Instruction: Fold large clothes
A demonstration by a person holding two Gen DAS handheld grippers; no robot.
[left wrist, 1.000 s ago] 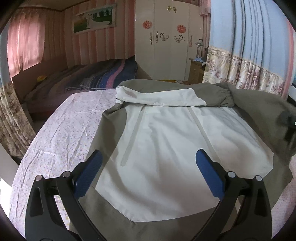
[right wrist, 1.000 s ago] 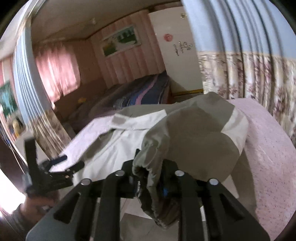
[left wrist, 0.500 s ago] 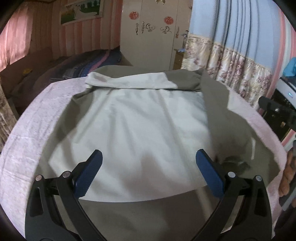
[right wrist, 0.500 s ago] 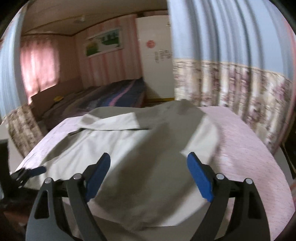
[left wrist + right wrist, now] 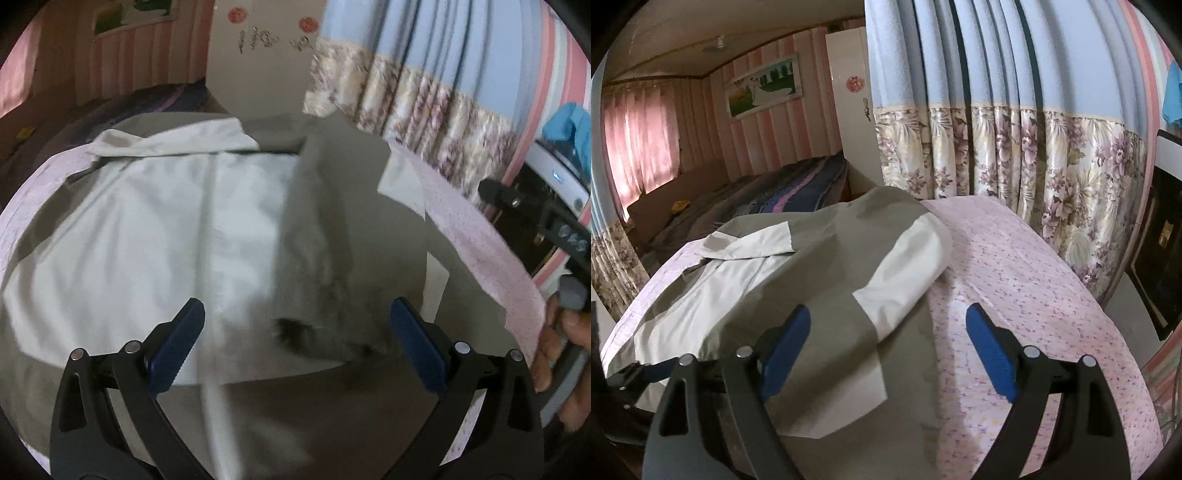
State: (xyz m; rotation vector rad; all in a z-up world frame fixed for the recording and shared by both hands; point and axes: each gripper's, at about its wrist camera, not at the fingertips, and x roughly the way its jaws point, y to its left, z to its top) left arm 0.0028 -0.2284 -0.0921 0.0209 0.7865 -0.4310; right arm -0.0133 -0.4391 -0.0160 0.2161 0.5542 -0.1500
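A large olive and cream jacket (image 5: pixel 177 229) lies spread on a table with a pink flowered cloth (image 5: pixel 1015 280). Its right sleeve (image 5: pixel 317 266) is folded across the body, with the dark cuff opening near the front. The jacket also shows in the right wrist view (image 5: pixel 827 280), the cream sleeve part (image 5: pixel 908 269) lying on top. My left gripper (image 5: pixel 295 343) is open and empty, hovering over the sleeve cuff. My right gripper (image 5: pixel 886 350) is open and empty above the jacket's right edge. The right gripper's handle and the hand holding it show at the right of the left wrist view (image 5: pixel 554 236).
Flowered and blue curtains (image 5: pixel 1015 155) hang close behind the table on the right. A bed (image 5: pixel 768 192) with a dark striped cover lies beyond the table. A white wardrobe (image 5: pixel 849 92) stands at the back. The left gripper (image 5: pixel 635 373) shows at the lower left.
My right gripper let go of the sleeve cuff, opened and drew back to the right. The sleeve now lies across the jacket body. My left gripper moved right over the cuff.
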